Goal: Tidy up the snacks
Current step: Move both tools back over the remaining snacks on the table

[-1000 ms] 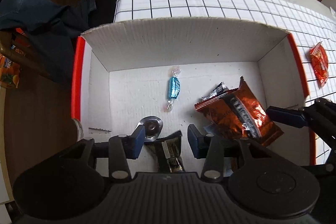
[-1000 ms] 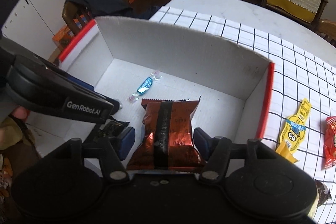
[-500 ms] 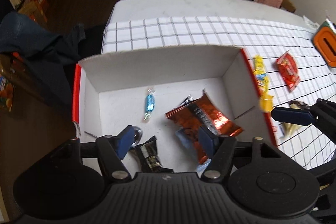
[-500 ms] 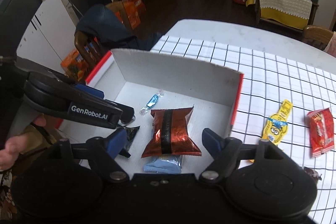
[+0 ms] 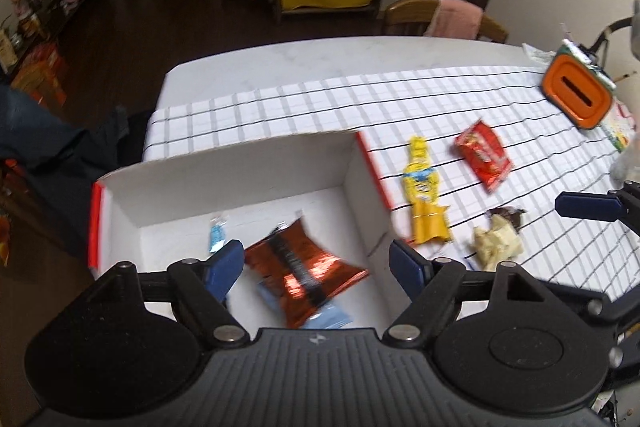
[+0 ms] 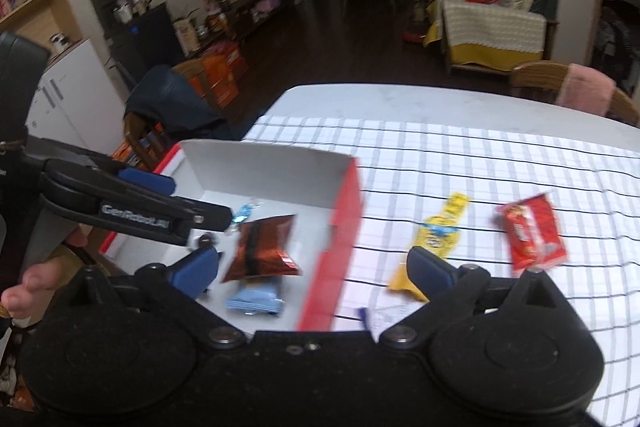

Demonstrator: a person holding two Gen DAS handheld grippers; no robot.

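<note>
A white box with red edges (image 5: 224,179) holds a copper foil packet (image 5: 304,267), a light blue packet (image 5: 328,319) and a small blue candy (image 5: 218,237). My left gripper (image 5: 316,259) hangs above the box with its jaws opening and nothing between them. My right gripper (image 6: 314,263) is over the box's right wall (image 6: 340,227), its jaws also opening and holding nothing. On the checked cloth to the right lie a yellow packet (image 6: 440,231), a red packet (image 6: 532,231) and a crumpled cream wrapper (image 5: 498,241).
An orange container (image 5: 576,95) stands at the table's far right. A hand (image 6: 36,279) holds the left gripper's body (image 6: 132,215) at the left of the right wrist view. Chairs stand around the white table (image 5: 320,67), one draped with dark clothing (image 6: 172,107).
Both grippers rose and drew back from the box while their jaws widened. The right one let go of the copper packet, which now lies in the box. The loose snacks on the cloth came into view.
</note>
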